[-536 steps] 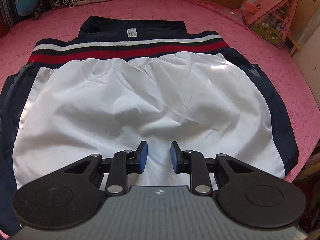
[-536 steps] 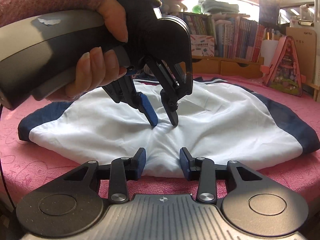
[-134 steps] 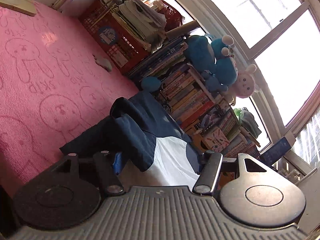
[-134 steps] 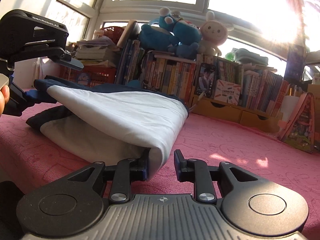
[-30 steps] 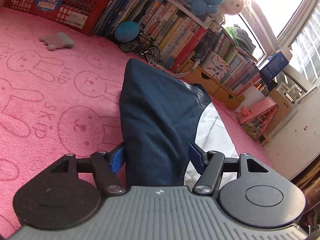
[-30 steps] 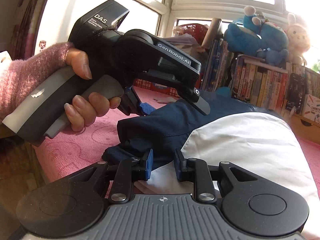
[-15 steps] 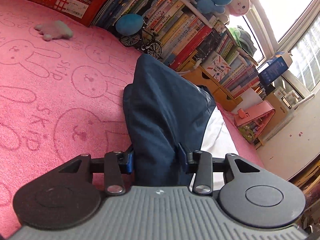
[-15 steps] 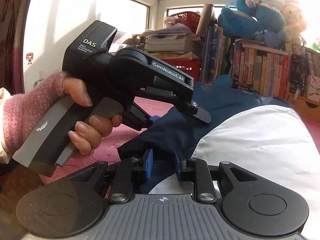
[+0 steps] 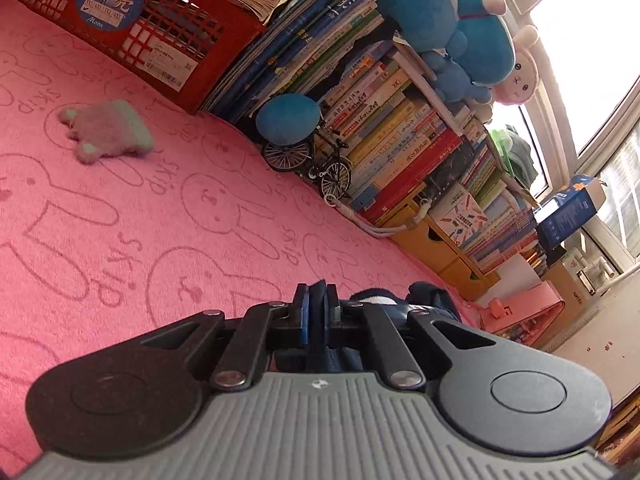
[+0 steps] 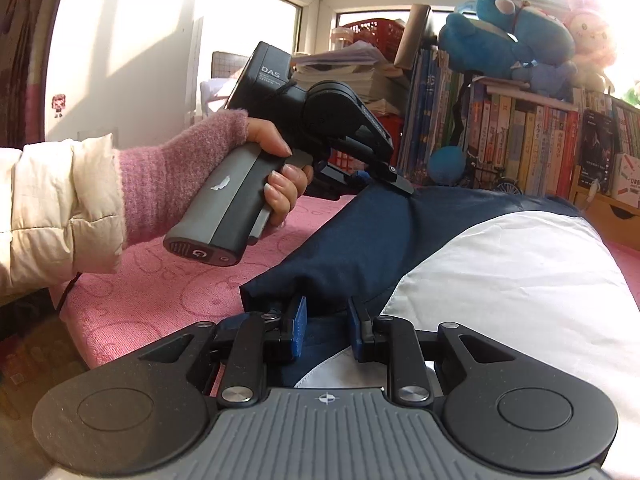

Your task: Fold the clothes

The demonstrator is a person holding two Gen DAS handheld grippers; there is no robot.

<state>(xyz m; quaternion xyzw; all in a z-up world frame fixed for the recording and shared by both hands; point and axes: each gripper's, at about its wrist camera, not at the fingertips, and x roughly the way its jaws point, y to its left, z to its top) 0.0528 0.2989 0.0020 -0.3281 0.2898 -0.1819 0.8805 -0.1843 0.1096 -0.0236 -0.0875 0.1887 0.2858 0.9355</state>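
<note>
This was a home — a lived-in bedroom or child's room, judging by the pink blanket (image 9: 168, 216) patterned with rabbits that covered the broad soft surface. Crowded rows of books (image 9: 400, 136) lined a low shelf under big sunlit windows (image 10: 256, 40), with blue and pink plush toys (image 9: 468, 28) sitting on top. A red plastic crate (image 9: 152, 28) of papers, a small model bicycle (image 9: 312, 164) and wooden drawers (image 9: 444, 248) stood alongside — household clutter.
</note>
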